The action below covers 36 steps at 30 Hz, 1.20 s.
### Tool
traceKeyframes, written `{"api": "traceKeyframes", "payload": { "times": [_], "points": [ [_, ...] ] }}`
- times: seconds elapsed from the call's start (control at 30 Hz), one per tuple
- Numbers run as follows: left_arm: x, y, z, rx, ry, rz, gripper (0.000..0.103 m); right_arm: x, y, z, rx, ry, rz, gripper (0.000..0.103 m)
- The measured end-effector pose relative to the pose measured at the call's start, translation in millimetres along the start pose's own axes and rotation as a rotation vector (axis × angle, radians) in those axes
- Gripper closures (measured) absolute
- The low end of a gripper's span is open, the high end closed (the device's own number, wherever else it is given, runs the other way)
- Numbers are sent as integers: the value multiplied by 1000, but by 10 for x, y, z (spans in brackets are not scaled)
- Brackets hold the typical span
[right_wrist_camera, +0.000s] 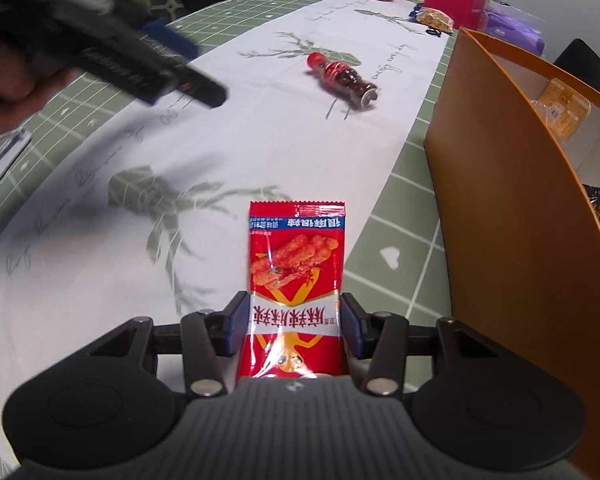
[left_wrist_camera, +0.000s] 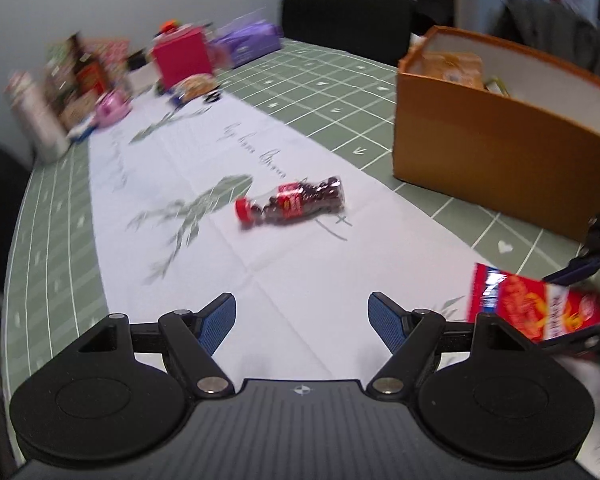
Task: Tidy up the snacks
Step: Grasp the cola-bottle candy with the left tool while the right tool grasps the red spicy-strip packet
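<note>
Two grippers: left gripper (left_wrist_camera: 302, 320) spread wide and empty, right gripper (right_wrist_camera: 294, 328) pinching a red snack packet (right_wrist_camera: 296, 276).

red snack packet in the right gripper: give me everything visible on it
The red snack packet is a glossy foil sachet with a crimped top edge, a white band of red characters, a blue strip and a picture of fried sticks. It stands lengthwise between the right gripper fingers, pads at both side edges, its far end over the white cloth beside the orange box. The left wrist view shows it blurred, lifted.
</note>
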<state>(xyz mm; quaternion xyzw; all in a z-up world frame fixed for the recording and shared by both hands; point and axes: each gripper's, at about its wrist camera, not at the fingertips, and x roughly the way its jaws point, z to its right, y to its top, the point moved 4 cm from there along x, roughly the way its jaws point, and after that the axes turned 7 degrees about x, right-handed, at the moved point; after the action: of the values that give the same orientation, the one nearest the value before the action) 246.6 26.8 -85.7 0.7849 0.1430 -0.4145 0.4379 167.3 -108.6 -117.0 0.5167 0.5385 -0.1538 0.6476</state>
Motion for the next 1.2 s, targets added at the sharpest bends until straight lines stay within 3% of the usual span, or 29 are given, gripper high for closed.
{"api": "traceKeyframes", "payload": {
  "times": [0.17,0.37,0.63,0.8,0.93,1.0,1.03,1.07,1.1,1.2],
  "points": [
    [215,253,-55,171,-2,10,18,-46,-74,63,-30,36,-11,55],
    [521,546,-159,281,-50,8,18,-38,-26,117,-9,68,-14,53],
    [908,749,-91,486,-179,-17,18,-37,-22,137,-22,82,-6,52],
    [1121,871,-219,434,-238,-57,18,-31,-21,143,-22,86,-8,50],
    [1261,805,-268,380,-317,-145,18,-31,-10,155,-15,90,-9,50],
    [1282,749,-213,386,-319,-158,20,-27,-6,157,-15,89,-9,50],
    [1259,741,-200,375,-325,-141,31,-25,-6,155,-16,89,-8,49],
    [1231,733,-184,358,-342,-136,52,-25,-6,152,-18,87,-9,49],
    [1203,726,-160,356,-341,-130,65,-24,-6,148,-19,85,-9,49],
    [1117,679,-41,345,-325,-128,69,-21,-6,146,-23,80,-10,49]
  ]
}}
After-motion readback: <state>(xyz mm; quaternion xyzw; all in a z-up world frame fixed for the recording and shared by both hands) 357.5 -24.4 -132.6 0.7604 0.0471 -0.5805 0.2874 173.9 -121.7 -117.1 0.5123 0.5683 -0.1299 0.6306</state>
